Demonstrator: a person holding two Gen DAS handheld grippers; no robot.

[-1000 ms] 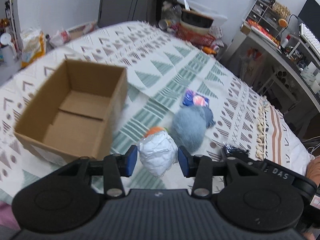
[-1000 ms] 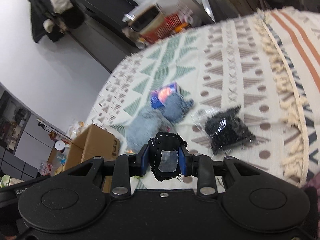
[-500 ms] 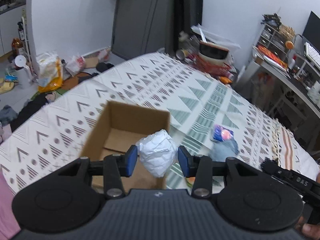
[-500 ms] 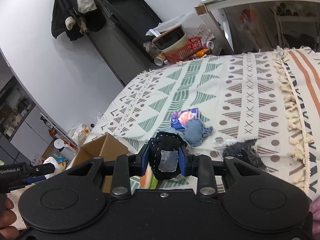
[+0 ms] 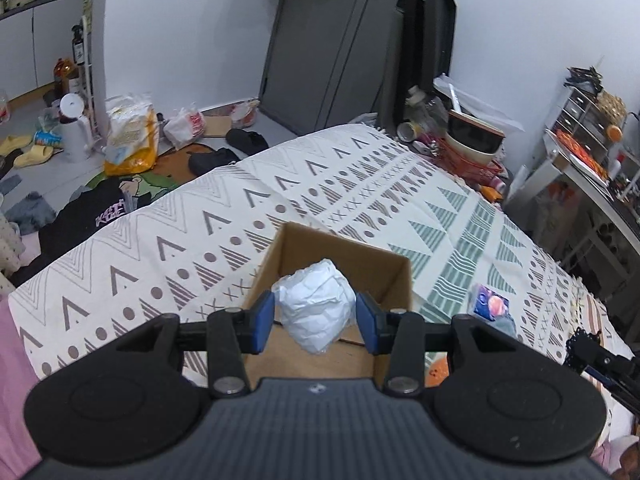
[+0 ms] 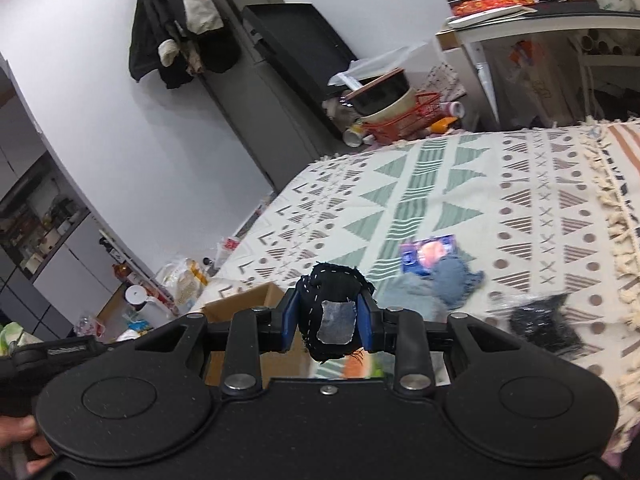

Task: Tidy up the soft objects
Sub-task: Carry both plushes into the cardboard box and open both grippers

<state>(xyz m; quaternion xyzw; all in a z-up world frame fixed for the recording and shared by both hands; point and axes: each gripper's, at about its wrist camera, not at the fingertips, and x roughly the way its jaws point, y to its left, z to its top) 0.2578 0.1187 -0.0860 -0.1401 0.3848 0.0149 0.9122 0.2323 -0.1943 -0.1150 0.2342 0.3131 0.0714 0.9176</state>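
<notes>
Both grippers are clamping loads: left gripper (image 5: 315, 322) is now carrying the white bundle (image 5: 316, 311) over the cardboard box (image 5: 394, 276) at lower centre, right gripper (image 6: 327, 317) bringing the black pouch (image 6: 332, 312) boxward.

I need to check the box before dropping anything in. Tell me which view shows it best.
The left wrist view: the box sits centred, its open inside visible behind the white wad. The right wrist view shows only a corner of it behind the tool.
</notes>
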